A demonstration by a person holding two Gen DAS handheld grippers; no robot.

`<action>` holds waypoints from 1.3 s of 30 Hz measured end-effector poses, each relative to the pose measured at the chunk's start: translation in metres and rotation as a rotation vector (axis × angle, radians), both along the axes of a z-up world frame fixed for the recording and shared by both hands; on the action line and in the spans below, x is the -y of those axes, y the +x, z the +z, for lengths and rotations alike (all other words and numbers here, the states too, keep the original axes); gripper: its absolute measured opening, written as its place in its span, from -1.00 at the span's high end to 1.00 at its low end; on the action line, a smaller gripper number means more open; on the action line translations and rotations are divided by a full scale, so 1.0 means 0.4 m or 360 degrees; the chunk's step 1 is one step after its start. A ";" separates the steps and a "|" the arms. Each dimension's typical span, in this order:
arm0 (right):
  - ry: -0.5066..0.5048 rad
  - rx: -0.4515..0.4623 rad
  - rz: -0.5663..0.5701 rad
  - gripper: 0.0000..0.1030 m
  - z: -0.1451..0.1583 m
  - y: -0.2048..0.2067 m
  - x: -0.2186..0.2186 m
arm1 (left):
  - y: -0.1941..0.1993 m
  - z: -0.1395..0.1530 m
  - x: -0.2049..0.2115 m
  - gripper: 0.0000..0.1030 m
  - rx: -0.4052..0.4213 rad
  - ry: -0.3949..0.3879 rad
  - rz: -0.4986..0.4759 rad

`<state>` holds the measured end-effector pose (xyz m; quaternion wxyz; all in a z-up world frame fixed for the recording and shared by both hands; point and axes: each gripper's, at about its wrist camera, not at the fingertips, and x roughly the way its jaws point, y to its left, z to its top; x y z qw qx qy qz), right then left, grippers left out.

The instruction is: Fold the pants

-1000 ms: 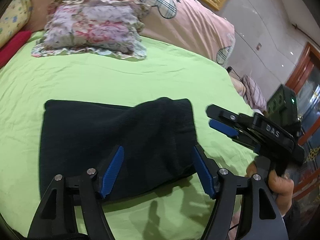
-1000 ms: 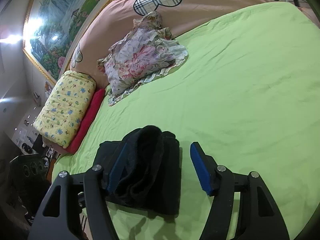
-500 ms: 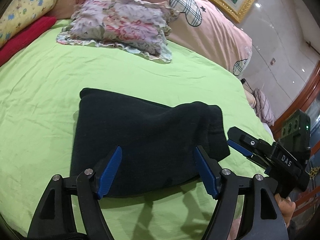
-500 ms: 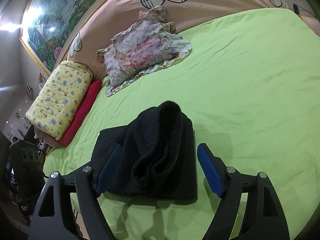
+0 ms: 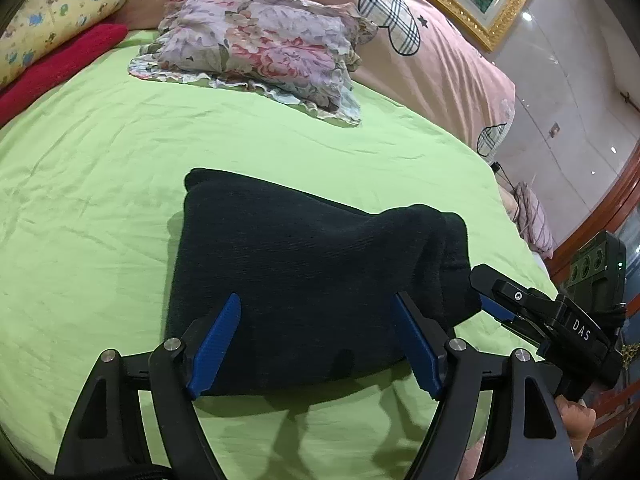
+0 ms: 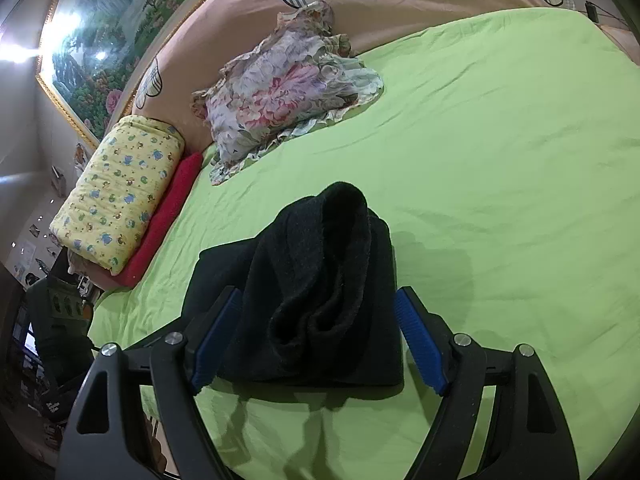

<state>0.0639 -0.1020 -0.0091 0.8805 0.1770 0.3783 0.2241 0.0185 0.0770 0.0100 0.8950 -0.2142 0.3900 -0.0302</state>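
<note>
The black pants [image 5: 304, 272] lie folded into a thick rectangle on the green bed sheet [image 5: 100, 184]. My left gripper [image 5: 320, 340] is open, its blue pads spread wide just above the near edge of the pile. The right gripper [image 5: 492, 300] shows at the right end of the pile in the left wrist view. In the right wrist view the pants [image 6: 320, 292] bulge up at the end that faces the camera, and my right gripper [image 6: 316, 336] is open, straddling that end with nothing held.
A floral pillow [image 5: 264, 48] lies at the head of the bed, and also shows in the right wrist view [image 6: 280, 96]. A yellow printed bolster [image 6: 120, 192] and a red cushion [image 6: 168, 216] lie at the bed's left side. A pink headboard cover [image 5: 440, 64] runs behind.
Both grippers have moved closer to the pants. The view of the left gripper has swung so the pile sits further right. Both stay open.
</note>
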 end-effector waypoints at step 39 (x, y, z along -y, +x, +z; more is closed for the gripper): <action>0.0010 -0.0118 -0.0031 -0.54 -0.104 0.065 0.021 | 0.071 -0.126 -0.162 -0.58 -0.0180 -0.0251 0.0186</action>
